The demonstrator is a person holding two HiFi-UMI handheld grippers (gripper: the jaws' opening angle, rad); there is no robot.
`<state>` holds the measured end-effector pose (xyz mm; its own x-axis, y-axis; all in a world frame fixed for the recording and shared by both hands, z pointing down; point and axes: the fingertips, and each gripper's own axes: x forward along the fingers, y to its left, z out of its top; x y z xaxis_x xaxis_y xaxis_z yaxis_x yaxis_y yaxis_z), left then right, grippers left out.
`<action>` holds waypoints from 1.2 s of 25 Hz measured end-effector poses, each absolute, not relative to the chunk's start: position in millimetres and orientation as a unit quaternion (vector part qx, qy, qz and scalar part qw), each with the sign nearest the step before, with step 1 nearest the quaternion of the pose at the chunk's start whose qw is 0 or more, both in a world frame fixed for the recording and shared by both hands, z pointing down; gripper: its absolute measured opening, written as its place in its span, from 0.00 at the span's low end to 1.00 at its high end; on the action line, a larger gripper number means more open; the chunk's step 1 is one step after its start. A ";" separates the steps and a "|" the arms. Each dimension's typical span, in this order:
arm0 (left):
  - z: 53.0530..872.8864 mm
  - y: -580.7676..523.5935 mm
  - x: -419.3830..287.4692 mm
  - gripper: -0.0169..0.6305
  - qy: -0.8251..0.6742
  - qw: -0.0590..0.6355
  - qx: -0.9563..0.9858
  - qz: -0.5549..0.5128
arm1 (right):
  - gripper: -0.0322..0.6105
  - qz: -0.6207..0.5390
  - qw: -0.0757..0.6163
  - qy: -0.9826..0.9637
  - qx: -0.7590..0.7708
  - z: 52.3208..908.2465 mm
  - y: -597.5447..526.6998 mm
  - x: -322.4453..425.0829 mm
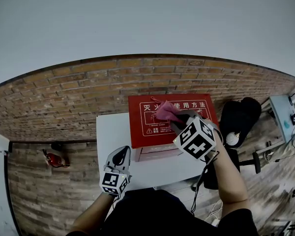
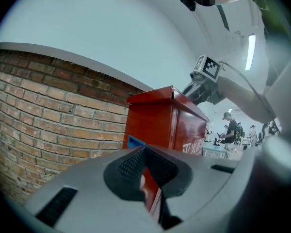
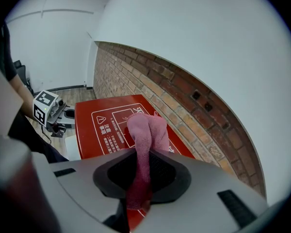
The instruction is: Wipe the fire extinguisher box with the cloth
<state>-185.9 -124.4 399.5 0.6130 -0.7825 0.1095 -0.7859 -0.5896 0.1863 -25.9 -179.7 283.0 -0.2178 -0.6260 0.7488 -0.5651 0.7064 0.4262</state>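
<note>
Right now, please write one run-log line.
right tool: shut on pink cloth | cloth: over red box top | left tool: shut, empty

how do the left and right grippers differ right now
The right gripper is clamped on the pink cloth; the left gripper is shut on nothing. The right gripper is above the red box, while the left gripper sits low beside it. Both carry marker cubes.

Honestly the metal fire extinguisher box is bright red with white lettering, the fuzzy cloth pink, the far brick wall reddish-brown, the tabletop plain white.
</note>
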 end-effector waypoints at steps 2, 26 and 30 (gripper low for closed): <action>399.0 -124.7 -182.0 0.06 -0.437 0.107 0.893 0.009 | 0.16 -0.027 0.494 -0.777 0.388 282.9 -179.6 -16.8; 399.3 -131.0 -163.7 0.05 -0.442 0.109 0.890 0.016 | 0.16 0.029 0.484 -0.743 0.462 282.6 -179.9 91.2; 400.0 -133.0 -164.3 0.05 -0.445 0.109 0.889 0.015 | 0.16 0.034 0.487 -0.738 0.466 283.5 -179.1 101.4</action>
